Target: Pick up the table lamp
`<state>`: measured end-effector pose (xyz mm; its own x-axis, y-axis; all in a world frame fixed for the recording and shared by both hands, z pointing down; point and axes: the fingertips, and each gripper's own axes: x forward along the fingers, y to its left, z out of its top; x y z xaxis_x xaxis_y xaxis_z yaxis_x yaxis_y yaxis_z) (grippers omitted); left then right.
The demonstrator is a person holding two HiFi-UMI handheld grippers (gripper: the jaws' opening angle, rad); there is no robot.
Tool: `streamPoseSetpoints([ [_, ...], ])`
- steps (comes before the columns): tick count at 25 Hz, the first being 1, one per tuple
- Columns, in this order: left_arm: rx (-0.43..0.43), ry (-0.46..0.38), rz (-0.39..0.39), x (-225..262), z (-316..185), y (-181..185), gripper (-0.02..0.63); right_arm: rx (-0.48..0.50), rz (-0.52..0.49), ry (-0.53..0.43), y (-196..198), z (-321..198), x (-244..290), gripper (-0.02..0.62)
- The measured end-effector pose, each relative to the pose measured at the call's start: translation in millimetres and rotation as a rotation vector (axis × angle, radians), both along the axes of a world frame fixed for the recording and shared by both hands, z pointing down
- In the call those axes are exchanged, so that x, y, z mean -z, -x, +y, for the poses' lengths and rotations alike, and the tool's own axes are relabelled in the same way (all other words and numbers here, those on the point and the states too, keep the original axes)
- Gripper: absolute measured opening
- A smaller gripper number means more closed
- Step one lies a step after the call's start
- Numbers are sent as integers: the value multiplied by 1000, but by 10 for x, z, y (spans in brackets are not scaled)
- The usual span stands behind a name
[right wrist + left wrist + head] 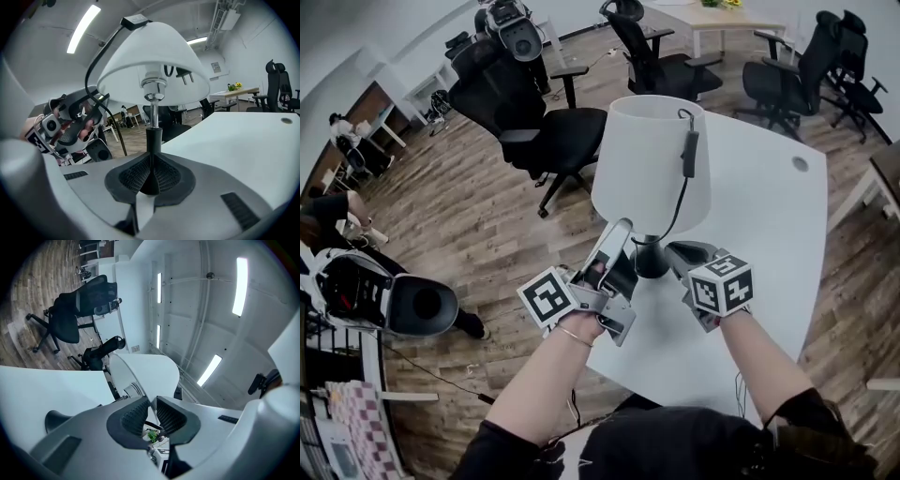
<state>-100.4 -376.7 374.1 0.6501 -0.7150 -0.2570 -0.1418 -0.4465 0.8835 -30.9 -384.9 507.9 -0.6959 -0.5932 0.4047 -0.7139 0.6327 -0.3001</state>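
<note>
White table [769,244]: head view, smooth matt top, rounded corner, a round cable hole [800,164] near the far corner.
Room: wood-plank floor [487,225], black office chairs [534,122] beyond the table.
Lamp [649,141]: upright near the table's left edge; smooth white cone shade [628,183], slim black stem [652,255], black cord [680,202] with a switch [690,155] draped over the shade.
Claws, head view: left claw [621,228] reaches up to the shade's lower rim; right claw [677,253] lies low, just beside the stem.
Left claw, own view [152,401]: ribbed dark pads pinch the shade's thin rim; long ceiling light strips [240,287] glow above.
Right claw, own view [151,159]: pads pressed together, empty; stem rises just beyond the tips, shade overhead; the table top spreads to the right.
</note>
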Motion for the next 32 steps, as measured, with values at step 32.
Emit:
streamPoseSetpoints([
  [32, -5, -2, 49, 103, -221, 182, 63, -74, -10, 83, 347, -417, -365, 178],
])
